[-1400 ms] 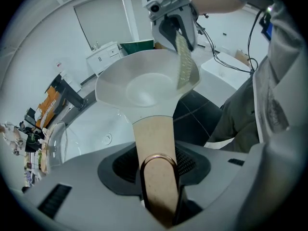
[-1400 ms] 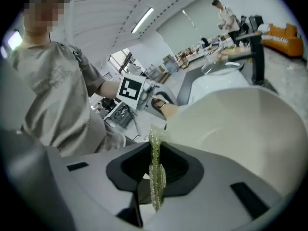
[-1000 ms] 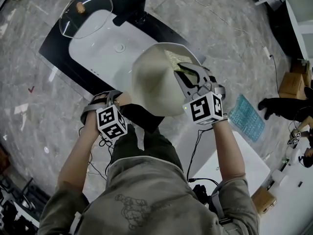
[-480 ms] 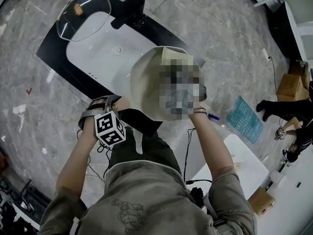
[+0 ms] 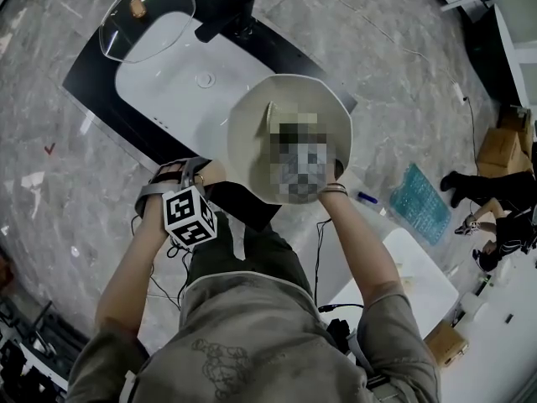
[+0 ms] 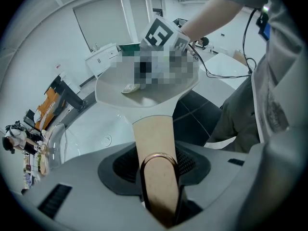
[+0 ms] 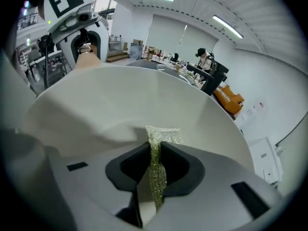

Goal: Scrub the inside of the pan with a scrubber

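At the far left of the head view we see a glass lid (image 5: 147, 15) lying over the upper corner of a white sink (image 5: 168, 65), which is set in a black surface (image 5: 92, 78). A black faucet (image 5: 225, 15) stands at the sink's far edge, just right of the lid.

Lower down, the left gripper (image 5: 186, 179) reaches in from the person's left arm. In its own view the left gripper (image 6: 156, 165) has its fingers closed on the tan handle (image 6: 153, 138) of the pan (image 6: 139, 97), with a copper-coloured ring on the handle sitting right at the fingers.

The cream pan (image 5: 252, 133) is held in the air over the sink's near right corner and the black surface, apart from both. Its open side is turned up toward the head camera.

To the right, the right gripper (image 5: 306, 162) is down inside the pan, though a mosaic patch covers most of it in the head view. In its own view the right gripper (image 7: 155, 170) has its fingers drawn narrow on a yellow-green mesh scrubber (image 7: 162, 135). The scrubber's free end sticks out past the fingers and meets the pan's inner wall (image 7: 144, 105).

Farther right, a blue bubbled sheet (image 5: 424, 200) lies on the marble floor (image 5: 394, 82), well apart from the pan.
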{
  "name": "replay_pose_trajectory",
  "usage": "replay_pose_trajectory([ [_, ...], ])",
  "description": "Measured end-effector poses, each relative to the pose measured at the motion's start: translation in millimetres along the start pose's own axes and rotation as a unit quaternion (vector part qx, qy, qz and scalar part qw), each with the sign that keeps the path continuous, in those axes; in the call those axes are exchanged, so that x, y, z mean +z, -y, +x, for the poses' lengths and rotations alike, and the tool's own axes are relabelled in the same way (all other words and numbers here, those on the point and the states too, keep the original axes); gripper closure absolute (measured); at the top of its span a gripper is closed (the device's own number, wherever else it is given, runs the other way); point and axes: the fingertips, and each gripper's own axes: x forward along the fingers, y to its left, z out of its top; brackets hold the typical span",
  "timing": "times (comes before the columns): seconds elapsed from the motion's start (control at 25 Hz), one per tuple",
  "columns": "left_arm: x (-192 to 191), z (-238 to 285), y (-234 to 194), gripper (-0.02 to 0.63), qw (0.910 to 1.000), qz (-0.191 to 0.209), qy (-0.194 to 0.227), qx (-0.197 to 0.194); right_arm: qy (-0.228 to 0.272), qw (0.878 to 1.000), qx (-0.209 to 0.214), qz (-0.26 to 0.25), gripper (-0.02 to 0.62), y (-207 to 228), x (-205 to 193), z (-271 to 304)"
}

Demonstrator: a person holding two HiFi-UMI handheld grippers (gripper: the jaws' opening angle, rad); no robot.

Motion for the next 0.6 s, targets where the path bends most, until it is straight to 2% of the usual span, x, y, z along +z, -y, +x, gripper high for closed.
replay_pose_trajectory([
  [0.16,0,1,-1,0.425,1.0,0.004,-0.002,0.001,-0.003,0.996,0.077,0.036,0.512,-19,5,-12],
  [0.28,-1,0,-1,0.425,1.0,0.002,-0.003,0.002,-0.024,0.987,0.153,0.049,0.512,-38,5,-25],
  [0.4,-1,0,-1,0.426,1.0,0.0,-0.005,0.002,-0.038,0.965,0.248,0.076,0.512,-63,11,-42],
  [0.6,-1,1,-2,0.426,1.0,-0.003,-0.004,0.001,-0.072,0.917,0.384,0.08,0.512,-109,11,-80],
])
